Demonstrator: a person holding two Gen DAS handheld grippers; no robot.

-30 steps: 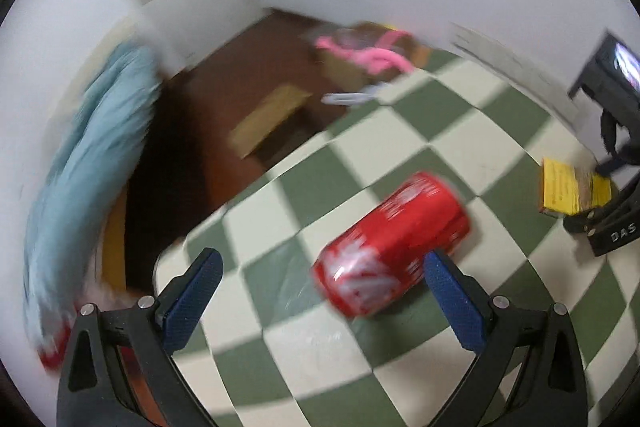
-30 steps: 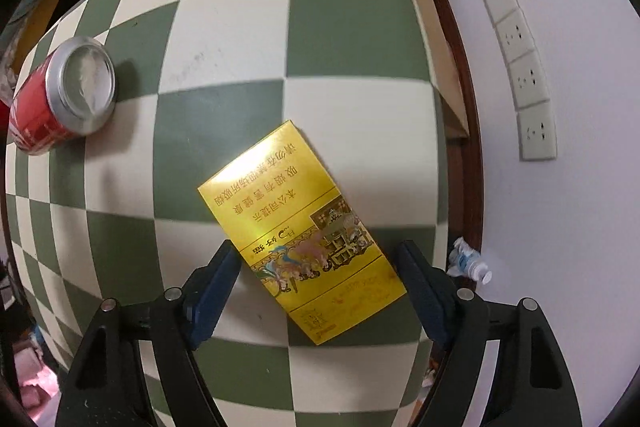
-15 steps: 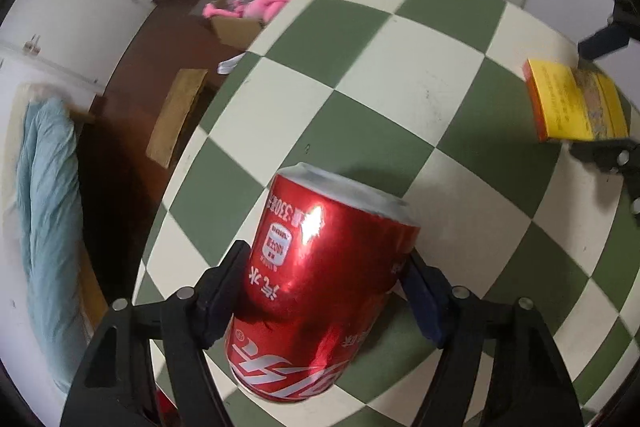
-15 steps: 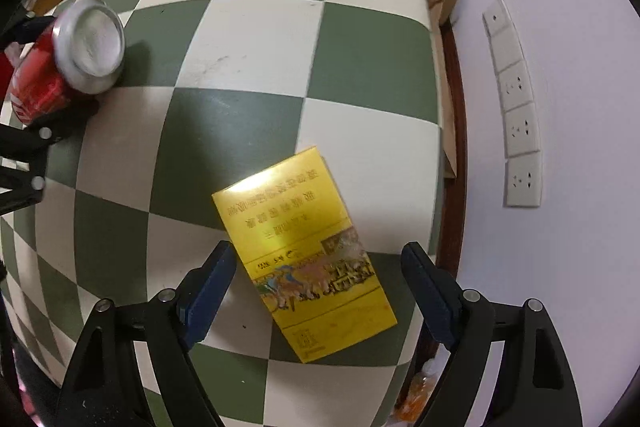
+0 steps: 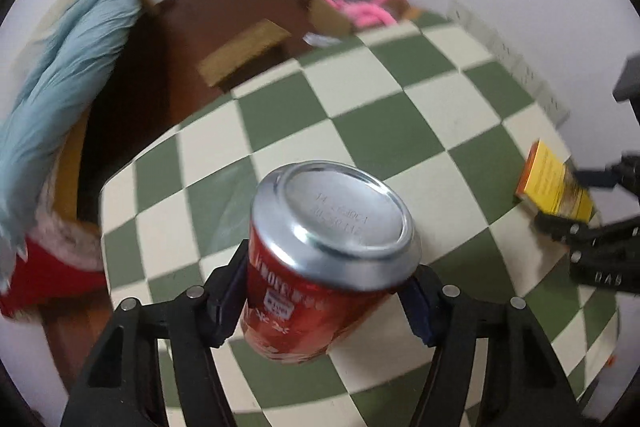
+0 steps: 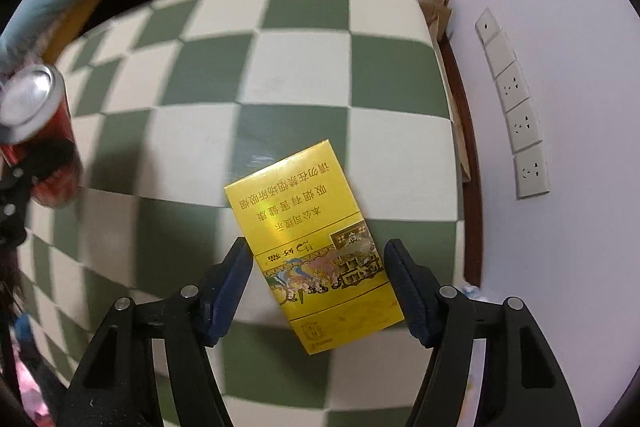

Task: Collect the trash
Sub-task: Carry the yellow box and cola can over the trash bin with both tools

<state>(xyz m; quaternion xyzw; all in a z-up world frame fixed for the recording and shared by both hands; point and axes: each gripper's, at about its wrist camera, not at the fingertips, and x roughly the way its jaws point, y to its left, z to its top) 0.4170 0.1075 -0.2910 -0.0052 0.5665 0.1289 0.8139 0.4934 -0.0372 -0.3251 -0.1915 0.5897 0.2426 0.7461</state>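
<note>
Red can [image 5: 328, 263] clamped in left gripper [image 5: 326, 297], off the checked bench [image 5: 400, 131]. Yellow packet [image 6: 310, 247] between right gripper [image 6: 320, 291] pads, contact unclear. No bin visible; both undeposited.

Checkered tabletop [image 6: 296, 75] — wall sockets [image 6: 520, 123] beside.
</note>
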